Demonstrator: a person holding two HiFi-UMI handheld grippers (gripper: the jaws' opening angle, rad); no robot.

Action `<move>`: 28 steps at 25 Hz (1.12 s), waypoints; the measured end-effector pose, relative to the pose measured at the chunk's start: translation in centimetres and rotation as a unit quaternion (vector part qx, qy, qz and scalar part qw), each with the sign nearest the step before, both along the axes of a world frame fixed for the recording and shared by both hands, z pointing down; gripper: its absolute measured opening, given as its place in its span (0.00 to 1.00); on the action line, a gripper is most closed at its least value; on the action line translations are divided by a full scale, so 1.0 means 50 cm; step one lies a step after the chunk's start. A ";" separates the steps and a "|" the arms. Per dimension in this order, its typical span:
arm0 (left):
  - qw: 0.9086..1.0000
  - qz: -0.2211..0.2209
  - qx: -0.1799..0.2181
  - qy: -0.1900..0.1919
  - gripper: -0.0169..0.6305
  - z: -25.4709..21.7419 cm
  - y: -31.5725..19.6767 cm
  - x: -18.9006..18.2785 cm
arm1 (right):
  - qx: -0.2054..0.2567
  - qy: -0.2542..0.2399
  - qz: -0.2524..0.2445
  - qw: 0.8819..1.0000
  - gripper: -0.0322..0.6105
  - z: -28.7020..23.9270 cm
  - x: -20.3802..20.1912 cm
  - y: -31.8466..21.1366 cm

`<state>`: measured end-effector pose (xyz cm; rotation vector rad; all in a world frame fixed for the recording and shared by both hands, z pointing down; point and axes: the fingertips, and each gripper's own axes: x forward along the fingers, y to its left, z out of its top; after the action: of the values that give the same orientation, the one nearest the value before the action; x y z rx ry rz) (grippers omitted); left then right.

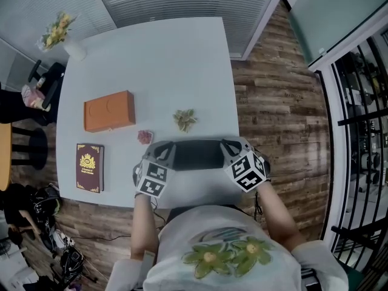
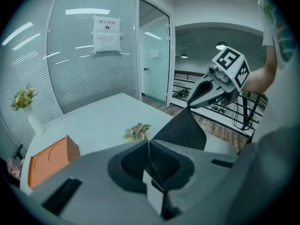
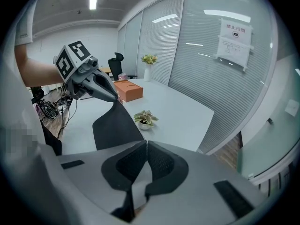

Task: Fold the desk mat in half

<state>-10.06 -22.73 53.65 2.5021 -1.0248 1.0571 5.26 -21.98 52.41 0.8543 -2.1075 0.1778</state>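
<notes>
The left gripper [image 1: 162,153] and right gripper [image 1: 230,147] are each pressed together on a corner of the dark desk mat [image 1: 197,155], held up at the white table's [image 1: 151,59] near edge. The fold seems under way; next, both corners need laying evenly onto the opposite edge

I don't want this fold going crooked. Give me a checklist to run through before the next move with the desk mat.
1. Left hand-held gripper shut on a desk mat corner: ok.
2. Right hand-held gripper shut on the other corner: ok.
3. Both held corners about level in the head view: ok.
4. Room ahead of the mat: probably not ok; the small potted plant and the pink object sit close.
5. Orange box and book apart from the mat: ok.
6. Mat edges lined up: cannot tell, hidden by the grippers.
</notes>
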 end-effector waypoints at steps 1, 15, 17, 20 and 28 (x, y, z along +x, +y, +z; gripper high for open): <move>1.000 0.001 -0.001 -0.001 0.05 0.003 -0.002 0.001 | -0.001 0.001 0.000 1.000 0.09 0.003 0.001 -0.002; 0.999 0.014 -0.028 -0.026 0.05 0.075 -0.016 0.001 | -0.037 0.011 0.001 0.999 0.09 0.081 -0.001 -0.024; 0.999 0.014 -0.030 -0.029 0.05 0.084 -0.017 0.001 | -0.040 0.012 0.001 0.999 0.09 0.091 -0.001 -0.025; 0.999 0.014 -0.035 -0.036 0.05 0.100 -0.018 0.002 | -0.047 0.010 0.004 0.999 0.09 0.106 -0.001 -0.028; 0.998 0.012 -0.048 -0.047 0.05 0.145 -0.020 0.003 | -0.062 0.025 -0.001 0.998 0.09 0.151 0.001 -0.030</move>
<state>-9.91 -23.72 60.88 2.4154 -0.9479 1.2102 5.31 -23.48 59.94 0.7742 -2.0276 0.2809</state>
